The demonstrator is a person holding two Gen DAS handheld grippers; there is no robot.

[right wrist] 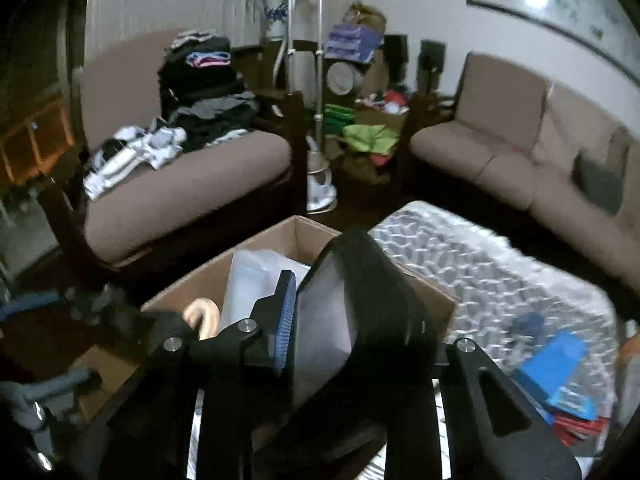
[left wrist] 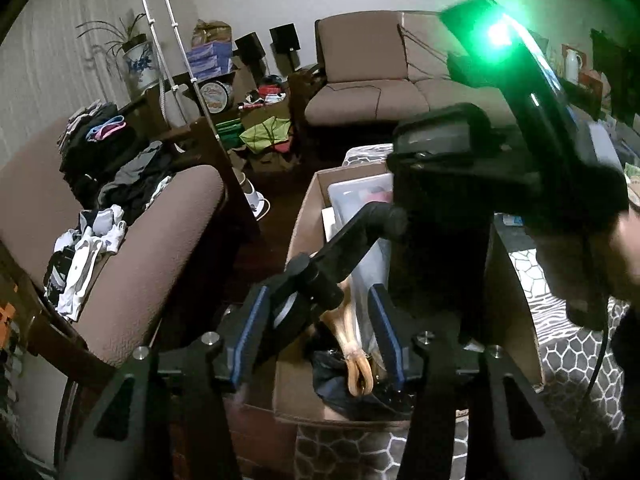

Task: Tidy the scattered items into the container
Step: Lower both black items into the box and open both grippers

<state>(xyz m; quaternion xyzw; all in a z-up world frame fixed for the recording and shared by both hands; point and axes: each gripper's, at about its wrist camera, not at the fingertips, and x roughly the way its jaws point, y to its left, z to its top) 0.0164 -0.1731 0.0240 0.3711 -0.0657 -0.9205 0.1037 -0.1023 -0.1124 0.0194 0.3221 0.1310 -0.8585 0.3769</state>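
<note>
An open cardboard box sits below both grippers. It holds a curved wooden piece, a clear plastic pack and dark bagged stuff. My left gripper hangs over the box, open. A black jointed tool lies slanted between the blue pads, against the left pad and apart from the right one. My right gripper is shut on a black case with a grey face above the box's right side. Its far finger is hidden behind the case.
A patterned grey-and-white cloth covers the surface right of the box, with a blue packet and a red item on it. An armchair piled with clothes stands left. A brown sofa runs along the right.
</note>
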